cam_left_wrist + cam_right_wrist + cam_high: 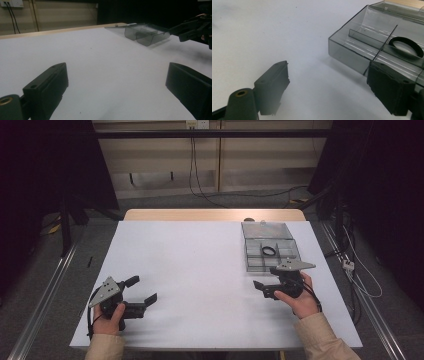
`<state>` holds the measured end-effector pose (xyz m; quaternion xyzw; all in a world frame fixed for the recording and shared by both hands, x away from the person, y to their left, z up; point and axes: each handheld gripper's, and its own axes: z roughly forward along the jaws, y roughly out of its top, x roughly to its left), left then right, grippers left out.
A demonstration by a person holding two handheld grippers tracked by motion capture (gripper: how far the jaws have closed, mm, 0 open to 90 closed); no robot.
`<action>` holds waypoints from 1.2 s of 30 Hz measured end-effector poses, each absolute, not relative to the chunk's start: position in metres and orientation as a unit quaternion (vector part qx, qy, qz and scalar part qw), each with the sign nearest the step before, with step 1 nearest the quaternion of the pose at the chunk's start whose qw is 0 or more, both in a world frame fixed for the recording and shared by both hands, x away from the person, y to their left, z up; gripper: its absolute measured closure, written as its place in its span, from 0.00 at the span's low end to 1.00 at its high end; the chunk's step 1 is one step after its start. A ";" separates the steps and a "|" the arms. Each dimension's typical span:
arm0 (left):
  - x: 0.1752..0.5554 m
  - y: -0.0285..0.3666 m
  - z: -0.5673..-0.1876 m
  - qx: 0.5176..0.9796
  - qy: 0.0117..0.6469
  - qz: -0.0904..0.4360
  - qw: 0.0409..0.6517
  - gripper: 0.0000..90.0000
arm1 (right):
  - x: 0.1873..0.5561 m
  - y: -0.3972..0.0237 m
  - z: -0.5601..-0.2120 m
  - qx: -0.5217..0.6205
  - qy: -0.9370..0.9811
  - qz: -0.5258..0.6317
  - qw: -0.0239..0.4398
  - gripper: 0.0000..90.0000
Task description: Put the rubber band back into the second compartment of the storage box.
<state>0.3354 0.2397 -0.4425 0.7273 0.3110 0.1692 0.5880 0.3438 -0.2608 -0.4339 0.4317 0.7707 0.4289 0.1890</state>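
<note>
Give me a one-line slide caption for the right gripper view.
Open right gripper at the corner of a clear compartment box holding a black ring on a white table.

A white rectangular worktop (200, 285) with a pale wooden strip (215, 215) along its far edge stood on a grey carpeted floor (45, 285). Beyond the far edge ran a beige panelled wall (165, 160), with a white wall socket (196, 124) at its top and black cables (195, 170) hanging down to the floor. Dark curtains (45, 165) closed off both sides. Metal floor rails (47, 290) ran past the left and right edges. A white power strip (348, 265) lay on the floor right of the worktop. The light was dim and even.
</note>
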 end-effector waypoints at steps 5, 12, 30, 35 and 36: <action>0.335 0.240 -0.442 0.728 0.310 0.170 0.587 0.05 | 0.336 -0.265 -0.436 0.431 0.770 0.431 0.189 0.19; 0.335 0.239 -0.442 0.728 0.311 0.171 0.586 0.05 | 0.327 -0.272 -0.439 0.434 0.765 0.435 0.192 0.19; 0.334 0.239 -0.442 0.728 0.311 0.170 0.587 0.05 | 0.311 -0.285 -0.445 0.435 0.760 0.438 0.202 0.18; 0.334 0.239 -0.443 0.729 0.310 0.171 0.586 0.05 | 0.307 -0.288 -0.445 0.436 0.758 0.439 0.205 0.18; 0.334 0.239 -0.442 0.730 0.309 0.171 0.585 0.05 | 0.306 -0.289 -0.445 0.436 0.758 0.439 0.207 0.18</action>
